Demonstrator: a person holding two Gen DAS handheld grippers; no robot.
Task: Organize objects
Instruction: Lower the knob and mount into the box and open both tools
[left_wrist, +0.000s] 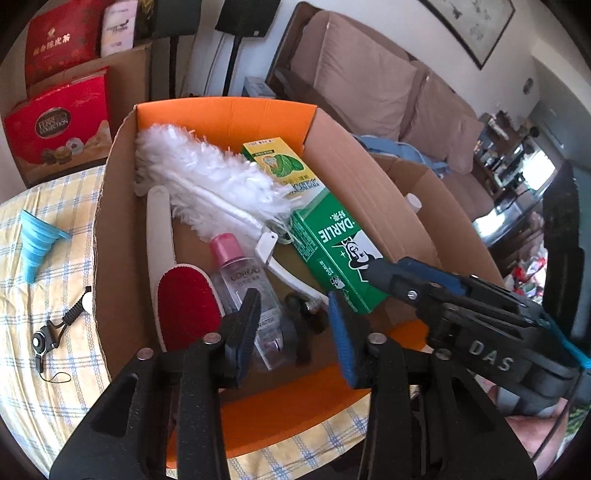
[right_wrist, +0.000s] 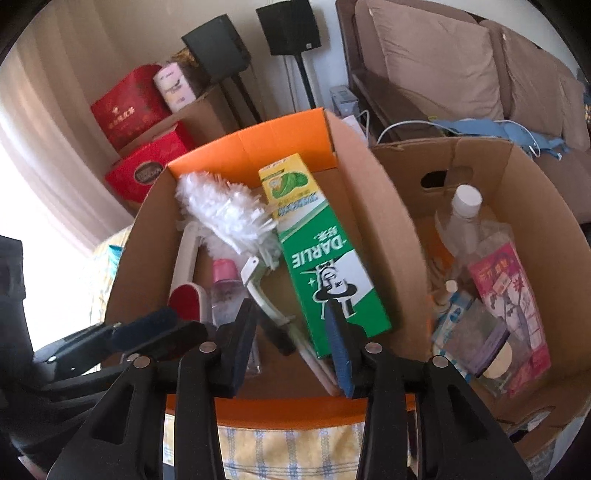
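Note:
An open cardboard box with orange flaps (left_wrist: 236, 114) (right_wrist: 280, 136) holds a white duster (left_wrist: 207, 177) (right_wrist: 229, 214), a green Darlie toothpaste box (left_wrist: 332, 240) (right_wrist: 325, 273), a pink-capped L'Oreal bottle (left_wrist: 247, 280) (right_wrist: 225, 291) and a red lint brush (left_wrist: 184, 306) (right_wrist: 188, 302). My left gripper (left_wrist: 295, 332) is open and empty above the box's near end. My right gripper (right_wrist: 291, 343) is open and empty beside it; it shows at the right of the left wrist view (left_wrist: 413, 280), close to the toothpaste box.
A blue funnel (left_wrist: 33, 240) and a black lanyard (left_wrist: 55, 328) lie on the checked tablecloth (left_wrist: 48, 387) left of the box. A second cardboard box (right_wrist: 517, 206) with bottles and packets stands to the right. Red gift boxes (left_wrist: 59, 114) and a sofa (left_wrist: 388, 81) stand behind.

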